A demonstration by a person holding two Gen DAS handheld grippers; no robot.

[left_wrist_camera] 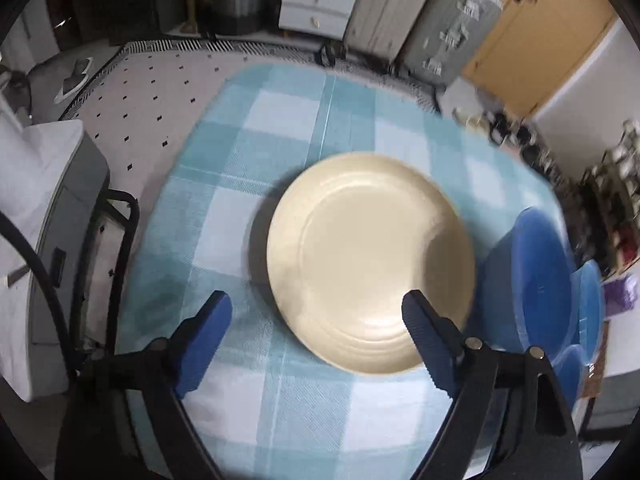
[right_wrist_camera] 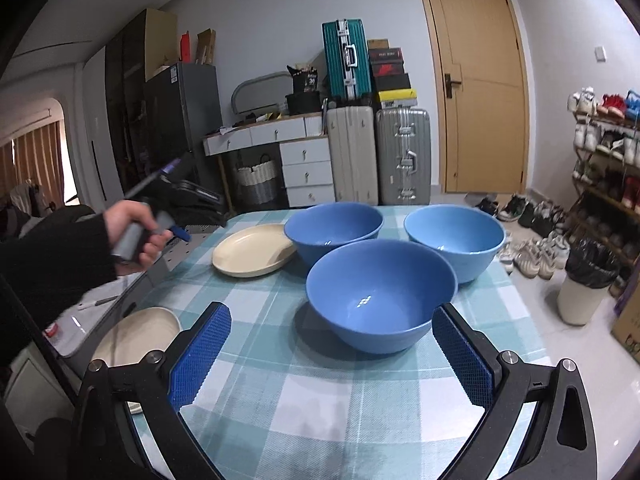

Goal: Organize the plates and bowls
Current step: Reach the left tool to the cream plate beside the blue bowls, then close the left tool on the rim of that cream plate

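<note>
The right hand-held gripper (right_wrist_camera: 332, 356) waits with jaws apart and empty, nearest blue bowl (right_wrist_camera: 380, 294) just ahead, likely next for stacking. Low left, a cream plate (right_wrist_camera: 136, 332) sits at the bench (right_wrist_camera: 320, 408) edge. Farther on, the left hand-held gripper (left_wrist_camera: 316, 340), also apart and empty, hangs over the other cream plate (left_wrist_camera: 370, 260), apparently to grip its rim. Two bowls (right_wrist_camera: 334, 230) stand behind

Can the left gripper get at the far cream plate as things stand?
Probably yes. The left gripper hangs open just above the cream plate, one finger already over its near rim, nothing between the jaws. The blue bowls sit beside the plate, apparently clear of that rim.
</note>
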